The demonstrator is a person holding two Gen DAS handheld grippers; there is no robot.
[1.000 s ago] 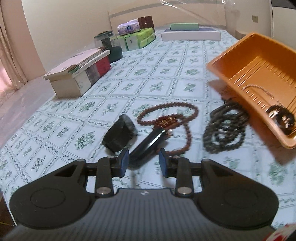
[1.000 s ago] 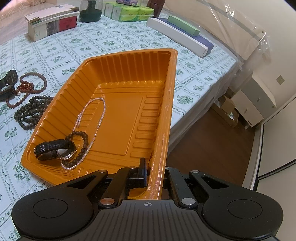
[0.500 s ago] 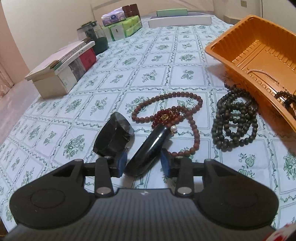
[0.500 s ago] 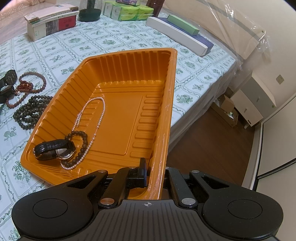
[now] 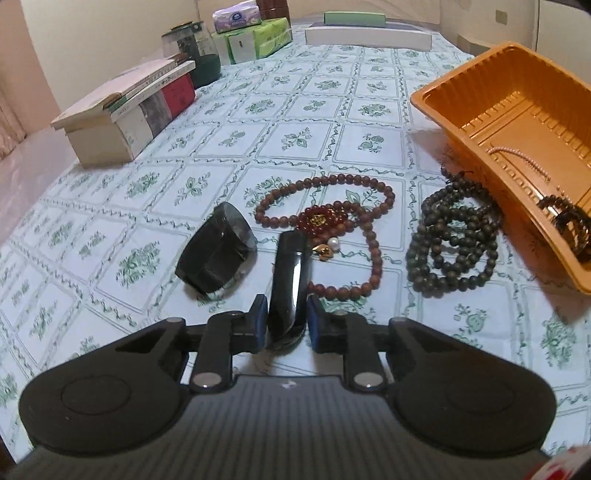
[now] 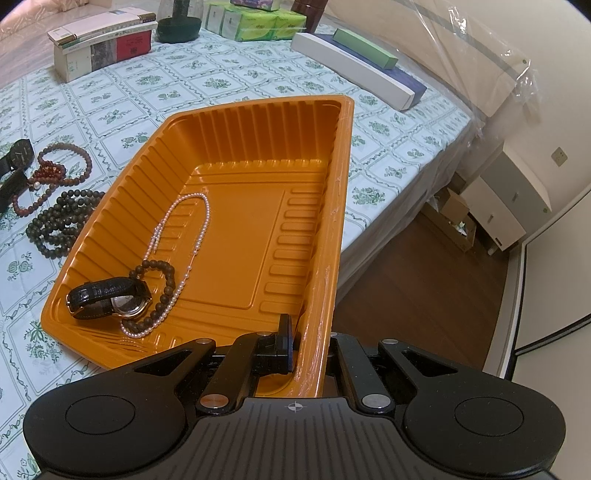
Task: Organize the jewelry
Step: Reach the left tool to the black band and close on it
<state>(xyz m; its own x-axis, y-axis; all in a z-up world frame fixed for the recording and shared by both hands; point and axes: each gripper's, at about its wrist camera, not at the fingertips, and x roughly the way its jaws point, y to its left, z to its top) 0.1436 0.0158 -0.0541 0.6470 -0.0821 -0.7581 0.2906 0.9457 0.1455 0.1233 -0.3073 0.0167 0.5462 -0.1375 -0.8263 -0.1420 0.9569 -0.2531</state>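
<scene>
My left gripper (image 5: 283, 320) has its jaws around the strap of a black watch (image 5: 290, 280) that lies on the bedspread; small gaps still show on both sides. The watch's face end (image 5: 218, 254) lies to the left. A brown bead necklace (image 5: 354, 236) with a red pendant and a dark bead strand (image 5: 450, 247) lie beyond. My right gripper (image 6: 308, 347) is shut on the rim of the orange tray (image 6: 332, 206) and holds it tilted. The tray holds a pearl necklace (image 6: 192, 229), a dark bead bracelet (image 6: 162, 291) and a leather watch (image 6: 110, 301).
Stacked boxes and books (image 5: 129, 107) stand at the left. Tissue packs (image 5: 255, 40) and long flat boxes (image 5: 369, 33) lie at the far end. The bed edge (image 6: 402, 192) drops to a wooden floor at the right, by white cabinets (image 6: 506, 206).
My left gripper has moved forward and down so the black watch strap now sits between its jaws. The right gripper and the tray have hardly moved.
</scene>
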